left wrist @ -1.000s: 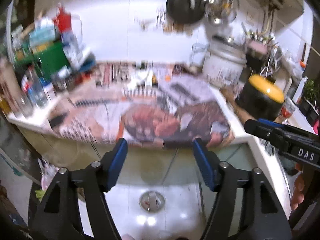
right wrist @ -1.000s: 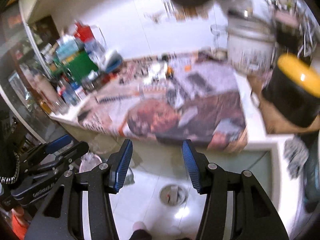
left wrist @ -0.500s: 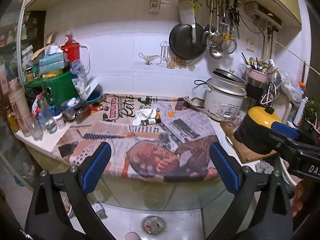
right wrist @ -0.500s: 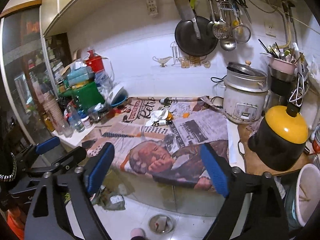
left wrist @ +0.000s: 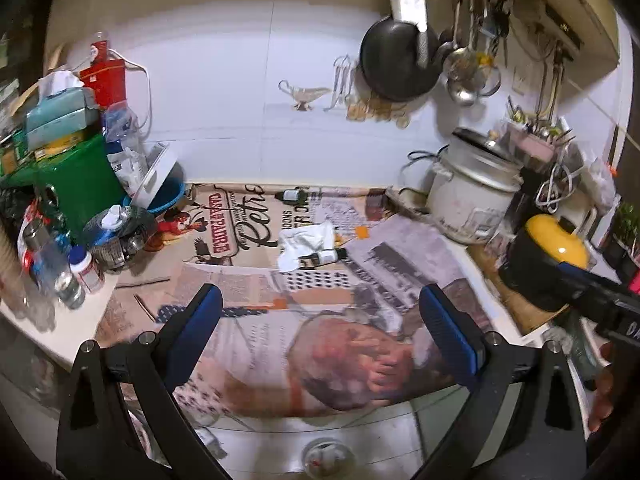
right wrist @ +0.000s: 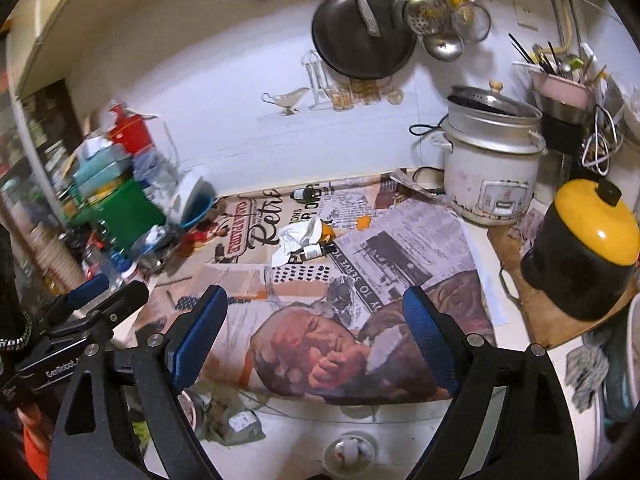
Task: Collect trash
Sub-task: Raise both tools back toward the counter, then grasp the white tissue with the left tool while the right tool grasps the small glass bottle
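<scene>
My left tongs (left wrist: 320, 332) and right tongs (right wrist: 316, 336) both stand wide apart with nothing between them, their jaws having just been opening, and both hover over the near edge of the worktop (left wrist: 60, 332), which is spread with newspaper (right wrist: 400, 248). Farther in, near the middle of the paper, lies the trash I judge to be mine to collect: a crumpled white tissue (right wrist: 298, 238) with a small dark bottle (right wrist: 312, 251) lying on its side just against it, and an orange scrap (right wrist: 363, 222) a little apart to the right. To do this well I would bring one pair of tongs down over the tissue alone, close on its bunched middle so it lifts whole, and keep the other pair free for the bottle. Beyond, against the wall, a second dark bottle (right wrist: 304, 192) lies on the paper, with the rice cooker (right wrist: 492, 168) to its right.
</scene>
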The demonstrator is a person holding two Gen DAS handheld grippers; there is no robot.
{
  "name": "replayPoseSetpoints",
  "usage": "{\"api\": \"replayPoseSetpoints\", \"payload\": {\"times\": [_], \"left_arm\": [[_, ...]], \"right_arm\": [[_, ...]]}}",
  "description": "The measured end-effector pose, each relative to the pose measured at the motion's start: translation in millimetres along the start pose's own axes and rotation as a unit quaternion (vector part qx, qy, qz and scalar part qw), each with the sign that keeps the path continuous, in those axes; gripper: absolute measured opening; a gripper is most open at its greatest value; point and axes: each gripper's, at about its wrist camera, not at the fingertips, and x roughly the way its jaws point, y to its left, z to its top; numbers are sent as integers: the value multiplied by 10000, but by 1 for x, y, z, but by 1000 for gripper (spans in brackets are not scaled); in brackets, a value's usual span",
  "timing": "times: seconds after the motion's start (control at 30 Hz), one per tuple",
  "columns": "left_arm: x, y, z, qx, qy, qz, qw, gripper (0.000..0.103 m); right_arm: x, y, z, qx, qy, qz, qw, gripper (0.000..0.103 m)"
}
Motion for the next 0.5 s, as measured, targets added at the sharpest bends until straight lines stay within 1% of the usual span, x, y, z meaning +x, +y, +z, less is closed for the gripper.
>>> {"api": "replayPoseSetpoints", "payload": {"times": [0.1, 0.2, 0.27, 0.33, 0.4, 0.5], "left_arm": [[22, 19, 5, 57, 136, 34, 9999, 99], [39, 31, 4, -44, 279, -6, 9996, 99], [53, 37, 3, -78, 399, -1, 9992, 99], [65, 41, 4, -52, 497, 88, 9987, 99], [77, 45, 6, -39, 538, 212, 9983, 99], [97, 52, 9, -180, 633, 435, 9969, 99]], "right_arm": [[18, 5, 3, 76, 108, -110, 9999, 88], [47, 10, 7, -6, 356, -185, 9992, 88], [72, 14, 10, -57, 597, -181, 9980, 87], [99, 15, 12, -80, 877, -137, 9960, 87], [121, 15, 14, -122, 1048, -24, 9944, 88], [162, 14, 21, -315, 1297, 141, 9910, 87]]}}
